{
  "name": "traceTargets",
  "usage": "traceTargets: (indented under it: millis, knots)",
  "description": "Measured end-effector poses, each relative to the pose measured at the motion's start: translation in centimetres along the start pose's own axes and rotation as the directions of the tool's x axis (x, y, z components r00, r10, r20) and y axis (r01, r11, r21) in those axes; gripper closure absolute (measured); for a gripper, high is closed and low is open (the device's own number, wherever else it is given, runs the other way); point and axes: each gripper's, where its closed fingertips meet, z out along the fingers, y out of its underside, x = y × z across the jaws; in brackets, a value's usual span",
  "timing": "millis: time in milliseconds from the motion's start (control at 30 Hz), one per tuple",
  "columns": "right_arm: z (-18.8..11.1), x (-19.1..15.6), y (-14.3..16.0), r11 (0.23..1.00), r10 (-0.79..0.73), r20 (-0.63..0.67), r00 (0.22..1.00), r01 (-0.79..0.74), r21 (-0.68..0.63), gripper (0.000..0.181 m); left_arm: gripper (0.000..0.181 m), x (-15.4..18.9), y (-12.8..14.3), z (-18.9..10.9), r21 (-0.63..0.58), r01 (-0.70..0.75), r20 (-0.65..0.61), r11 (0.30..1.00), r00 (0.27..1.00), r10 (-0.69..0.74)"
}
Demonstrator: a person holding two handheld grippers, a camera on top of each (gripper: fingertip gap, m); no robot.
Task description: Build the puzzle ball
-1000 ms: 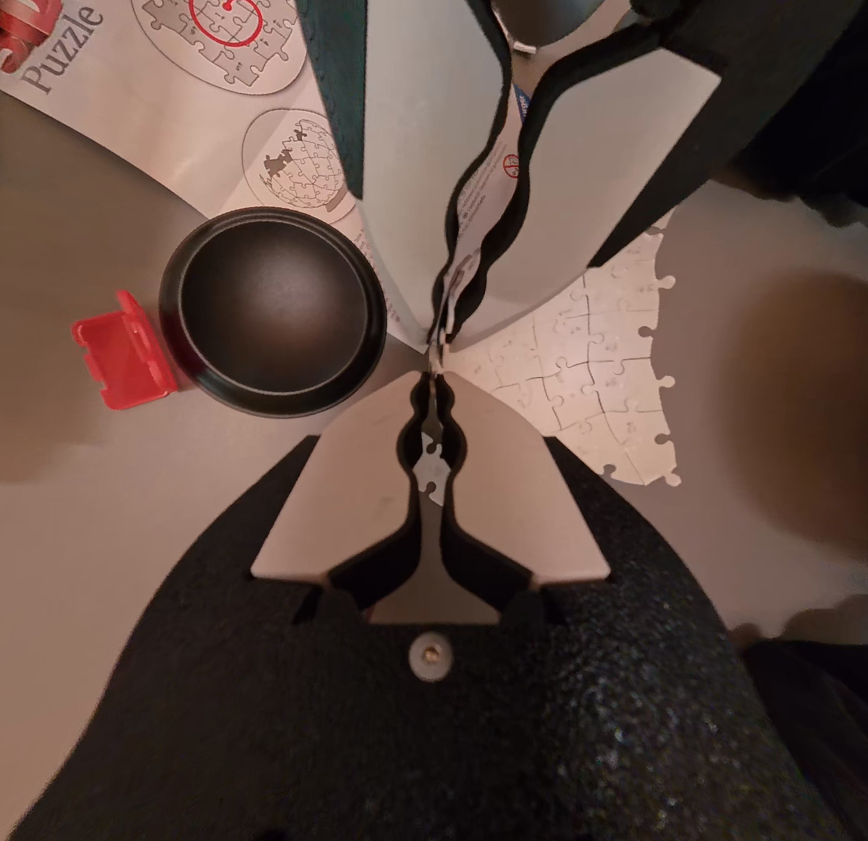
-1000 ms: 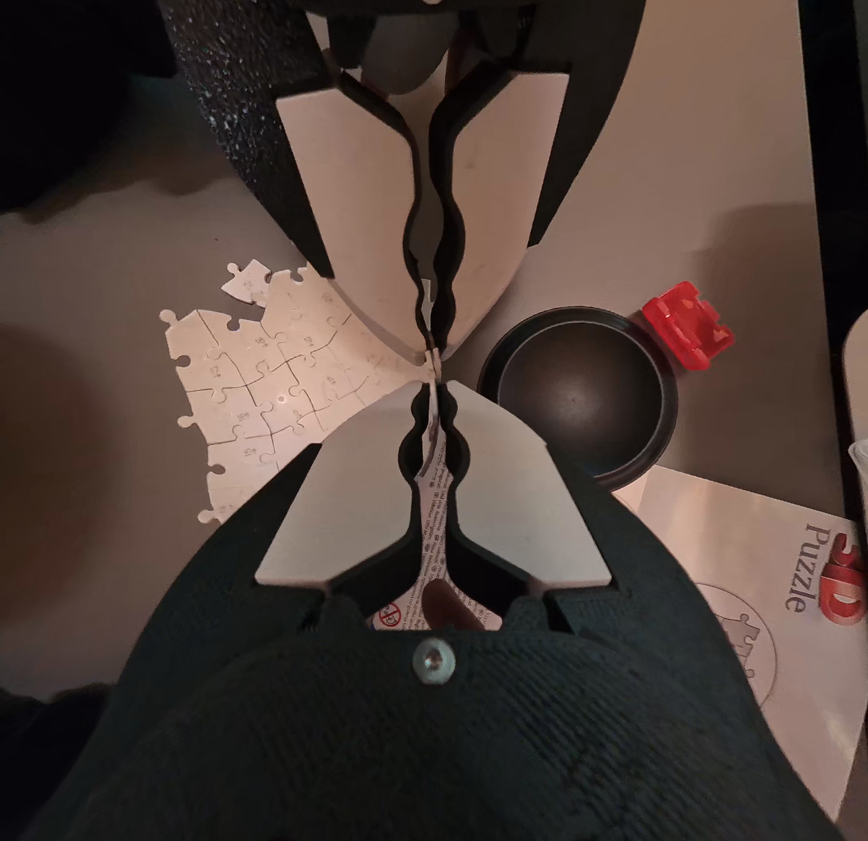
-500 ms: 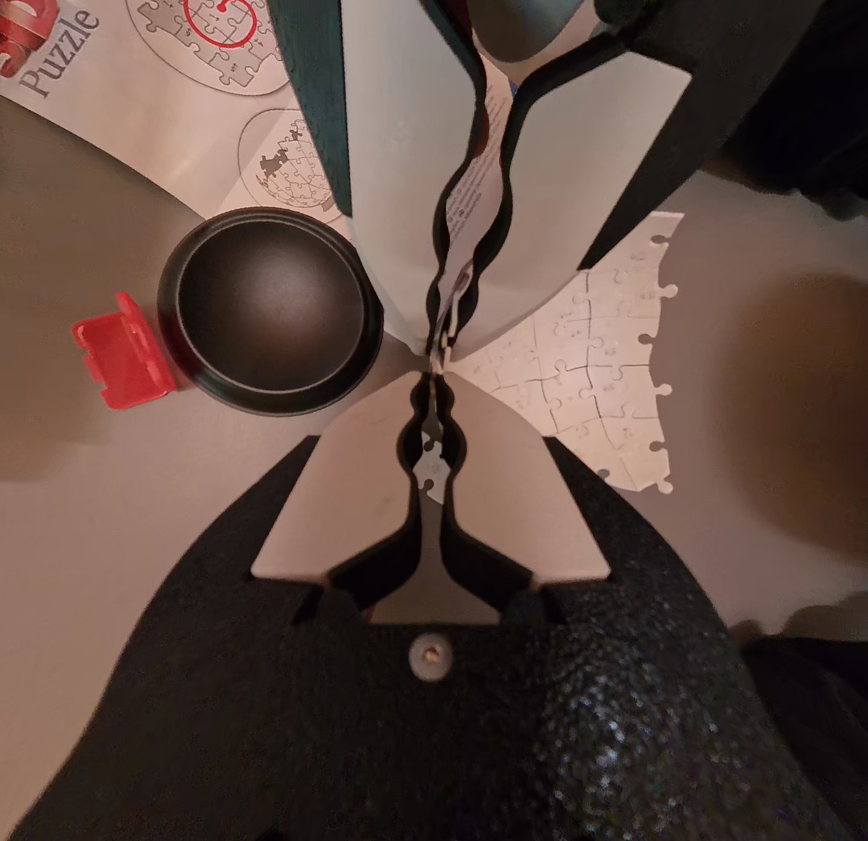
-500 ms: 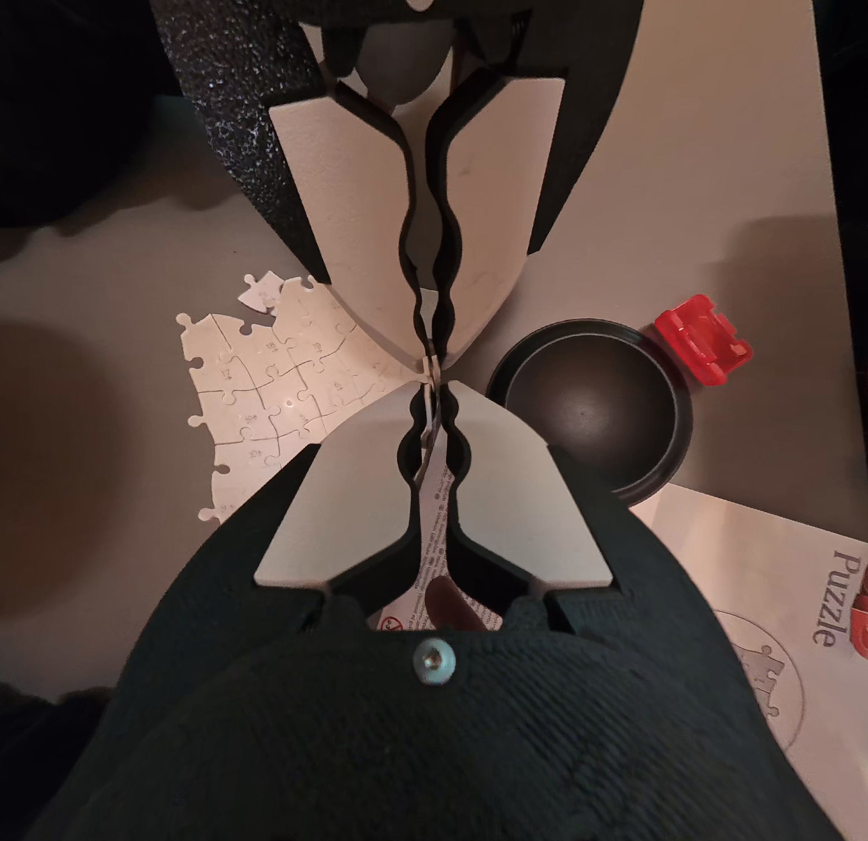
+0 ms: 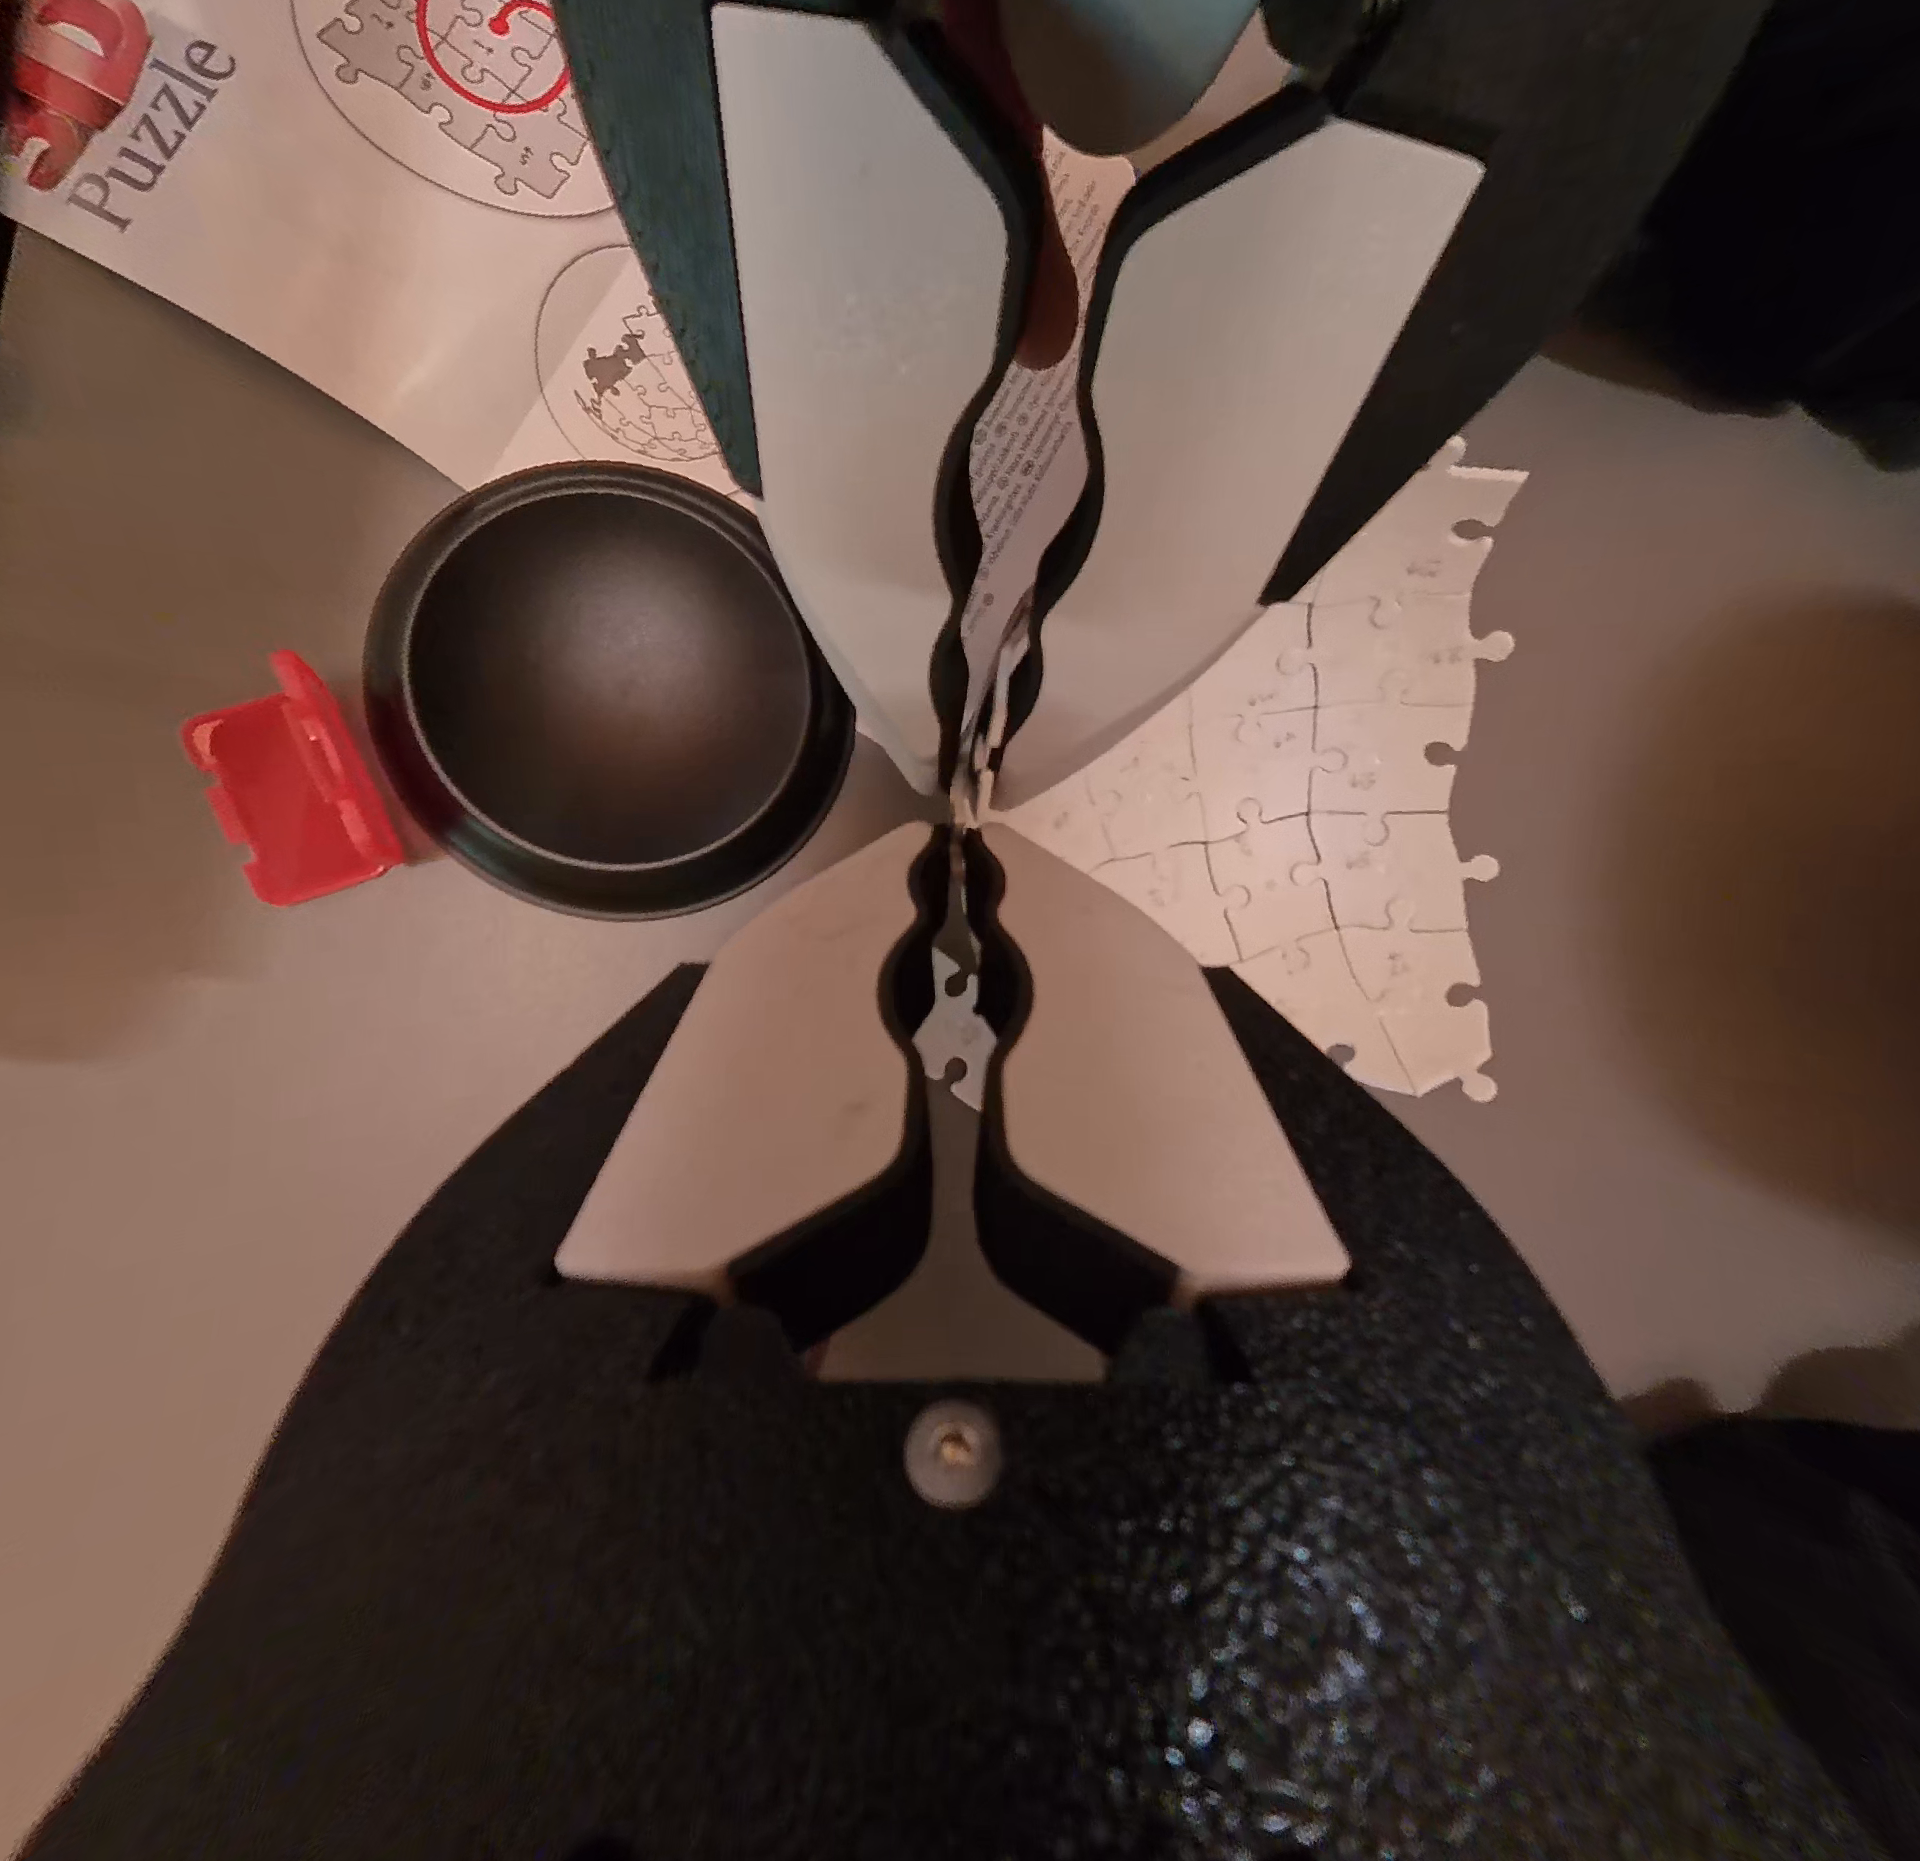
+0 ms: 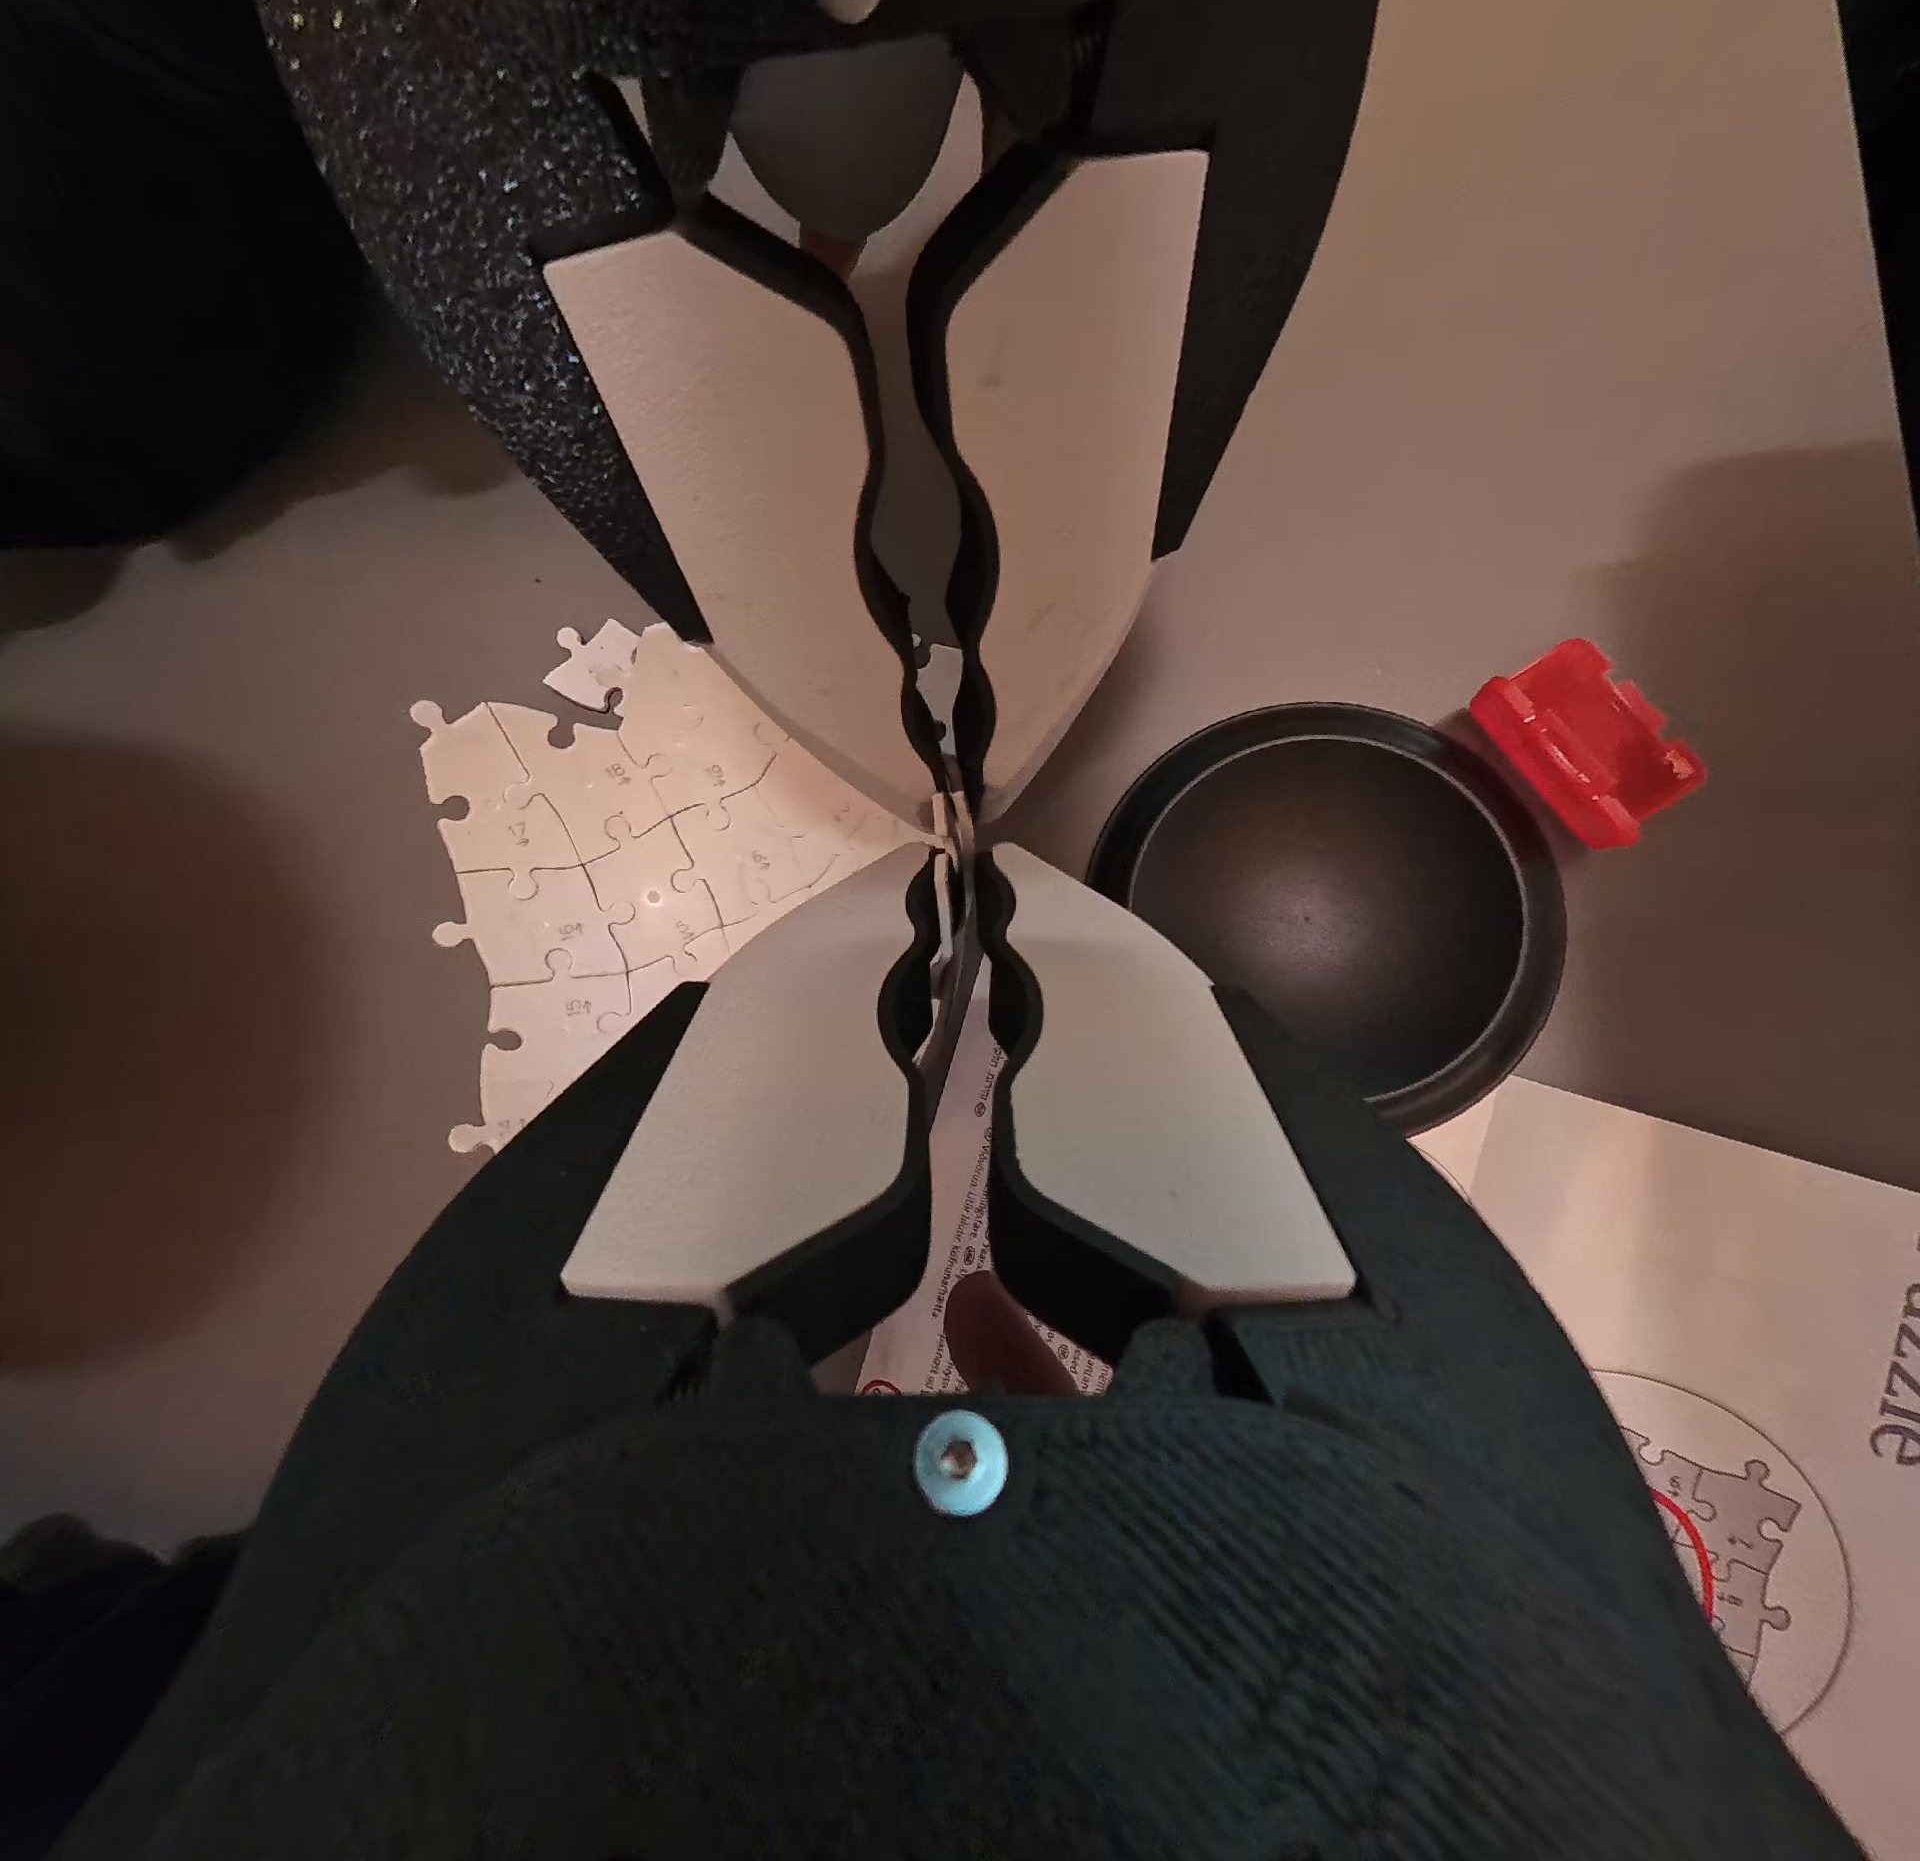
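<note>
Right now, the two grippers are met tip to tip above the grey table (image 5: 260, 1136). The left gripper (image 5: 958, 843) is squeezed tight on a small white puzzle piece (image 5: 961, 1032) — the right gripper (image 6: 961, 855) is squeezed tight on another piece, too hidden to be told well. A flat, joined white puzzle sheet (image 5: 1340, 824) is laid just beside them. A round black bowl-shaped stand (image 5: 608, 689) is touched by a red plastic clip (image 5: 286, 777). A white printed paper leaflet (image 5: 312, 211) is seen behind.

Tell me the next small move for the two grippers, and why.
Probably ease the left gripper forward, pressing its puzzle piece into the second piece in the right gripper: both are shut, tips nearly touching, above the joined section.
</note>
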Motion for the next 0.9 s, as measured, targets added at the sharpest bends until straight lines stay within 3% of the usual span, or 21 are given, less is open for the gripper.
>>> traceTargets:
  millis: [567,900]
  knots:
    - [-0.22,-0.22,0.46,0.998,0.049,0.025,0.998,-0.048,-0.035,0.176,0.179,0.32,-0.24,0.18,0.009,-0.052,-0.007,0.999,0.999,0.052]
    - [-0.98,0.05,0.30,0.999,-0.039,-0.023,0.999,0.039,-0.005,0.172,0.180,0.05,-0.33,-0.20,0.029,-0.017,-0.006,0.999,1.000,0.018]
